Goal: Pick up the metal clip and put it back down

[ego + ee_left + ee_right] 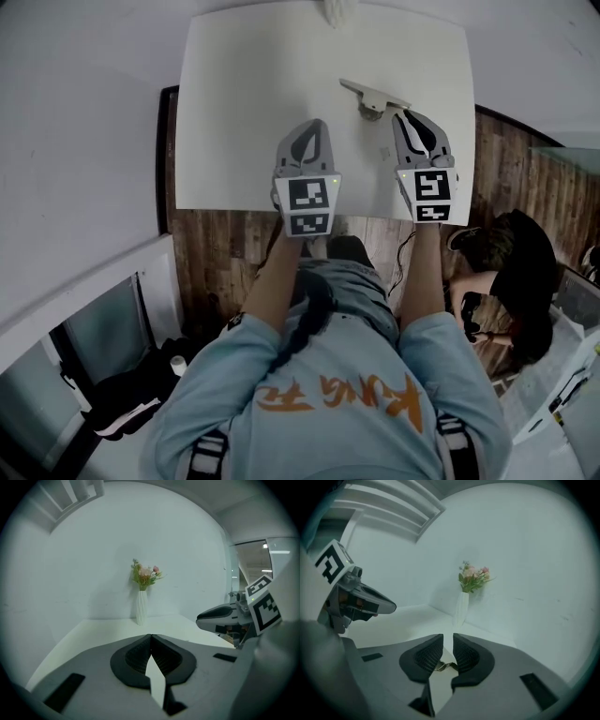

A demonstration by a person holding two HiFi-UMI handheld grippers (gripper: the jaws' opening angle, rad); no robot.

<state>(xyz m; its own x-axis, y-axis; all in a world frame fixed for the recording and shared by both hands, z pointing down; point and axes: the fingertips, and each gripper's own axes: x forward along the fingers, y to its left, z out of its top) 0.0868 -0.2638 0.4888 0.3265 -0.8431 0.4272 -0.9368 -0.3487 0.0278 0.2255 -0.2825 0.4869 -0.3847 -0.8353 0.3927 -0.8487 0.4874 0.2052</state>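
Note:
The metal clip (373, 97) lies on the white table (244, 112), right at the tip of my right gripper (406, 116). In the right gripper view the jaws of that gripper (448, 637) stand a little apart, and the clip (446, 666) shows low in the gap between the pads, which do not press on it. My left gripper (313, 126) hovers over the table's near middle, well left of the clip. Its jaws (150, 637) meet at the tips with nothing between them.
A white vase with flowers (141, 605) stands at the table's far edge against the wall. The table's front edge (281, 208) runs under both grippers. Wooden floor (216, 262) lies below, and a person (511, 281) sits at the right.

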